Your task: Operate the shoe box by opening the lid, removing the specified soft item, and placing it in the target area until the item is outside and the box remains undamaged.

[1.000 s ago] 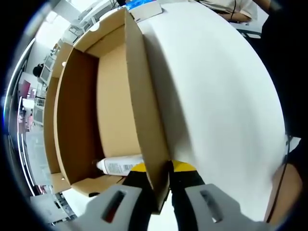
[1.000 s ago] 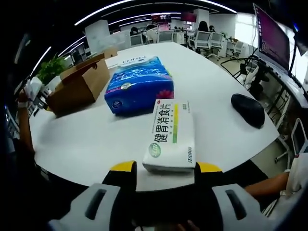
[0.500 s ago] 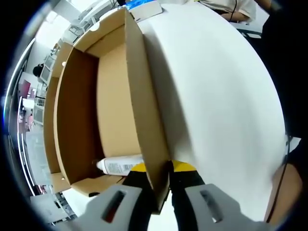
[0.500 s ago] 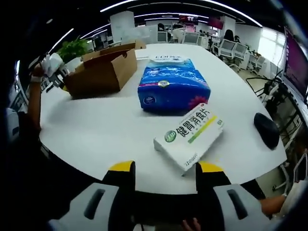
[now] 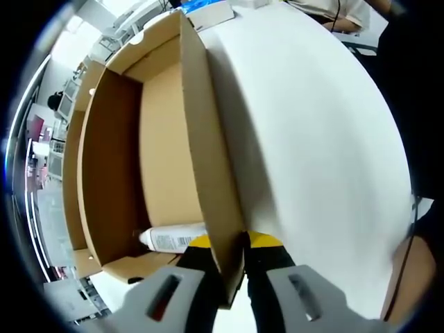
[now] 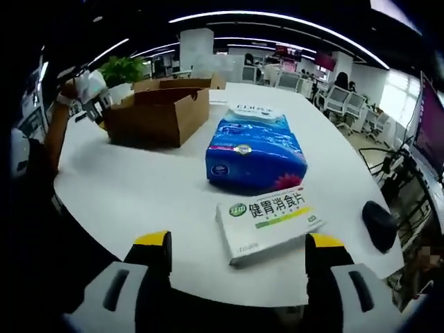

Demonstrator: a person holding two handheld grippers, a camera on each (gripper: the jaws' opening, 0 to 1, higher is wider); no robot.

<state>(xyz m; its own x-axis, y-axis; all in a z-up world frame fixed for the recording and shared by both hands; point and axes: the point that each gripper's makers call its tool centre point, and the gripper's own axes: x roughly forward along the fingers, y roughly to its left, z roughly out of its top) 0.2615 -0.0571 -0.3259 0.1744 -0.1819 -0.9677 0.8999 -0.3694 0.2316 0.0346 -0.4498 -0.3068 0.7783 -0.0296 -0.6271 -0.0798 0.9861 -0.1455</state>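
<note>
**Box open and steadied, blue pack already out on the table**

The left gripper is closed on the near wall of the shoe box: its yellow-tipped fingers sit one on each side of the cardboard, one inside the box and one outside, with the wall pinched between them. Just beside the inner finger, on the box floor, lies a white bottle with a printed label. Past it the box floor is bare brown cardboard, and no lid covers the box. Outside the outer finger the white table spreads away.

The right gripper has its jaws spread wide and holds nothing. Between and just ahead of its fingers lies a white carton with green and yellow print, flat on the table. Beyond the carton, touching or very nearly touching it, sits a blue soft pack, likely tissues. Farther off to the left stands the shoe box with the left gripper and the person's arm at its far end. A dark mouse lies off to the right.

Judged from this, the lid is open and the box looks unharmed. If the blue pack is the soft item meant, it is already outside and set down, and little is left beyond letting go of the box; the pictures do not mark the target area.
</note>
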